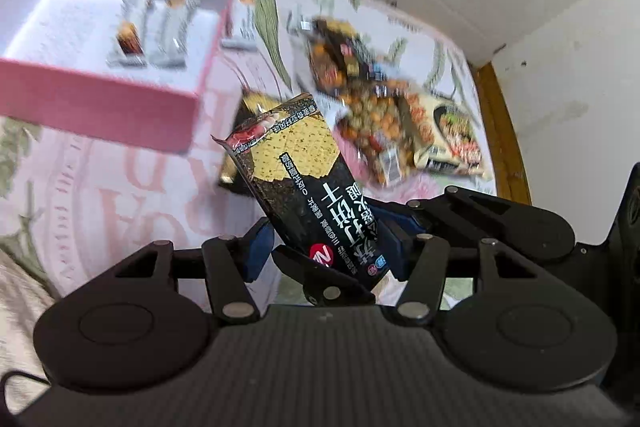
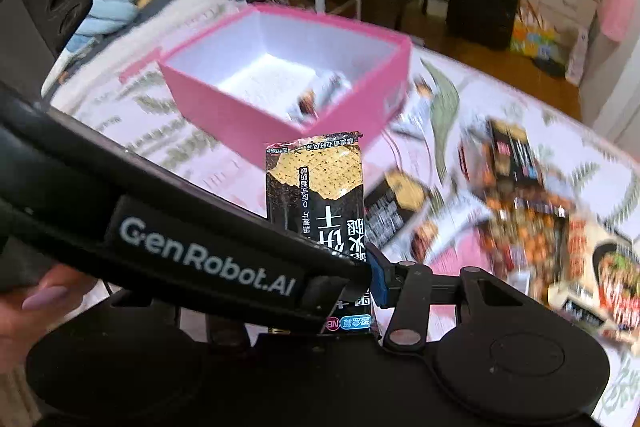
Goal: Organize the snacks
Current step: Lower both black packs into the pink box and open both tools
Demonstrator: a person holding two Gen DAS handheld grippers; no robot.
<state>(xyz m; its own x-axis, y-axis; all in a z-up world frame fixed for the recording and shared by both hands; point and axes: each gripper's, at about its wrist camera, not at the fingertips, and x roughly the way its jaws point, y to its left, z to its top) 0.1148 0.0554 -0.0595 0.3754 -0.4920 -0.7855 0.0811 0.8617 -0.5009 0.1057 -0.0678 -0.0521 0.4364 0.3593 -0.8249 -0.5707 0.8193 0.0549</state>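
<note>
Pink box (image 1: pixel 100 99) (image 2: pixel 240 123) sits open on the leaf-print bedspread (image 1: pixel 132 195) (image 2: pixel 132 95), toward its far side. It holds a few silver packets (image 1: pixel 148 31) (image 2: pixel 316 95) at the right-hand end of its white floor. The rest of the floor is bare.

The cracker packet (image 1: pixel 304 171) (image 2: pixel 316 183) is up off the surface, in front of the box's near wall. Your right gripper (image 2: pixel 324 267) grips it at the lower end: one blue pad (image 2: pixel 378 283) presses its edge, and the other is hidden. Your left gripper (image 1: pixel 332 239) has a pad on each side of the same packet, but I can't tell if they press.

Loose snack pile (image 1: pixel 380 107) (image 2: pixel 520 211) lies toward the right edge, blurred. A second black packet (image 1: pixel 240 155) (image 2: pixel 396 203) lies flat between the pile and the box.

Writing: big white Chinese characters on the held packet, with a red "NB" badge (image 1: pixel 322 253) (image 2: pixel 334 323). Faint large pink letters on the bedspread are not readable.

Only the right wrist view shows the "GenRobot.AI" logo (image 2: pixel 208 263) on the left gripper's body and a hand (image 2: pixel 36 303) with a lilac nail. The packet looks tilted in the left wrist view and upright in the right wrist view.
</note>
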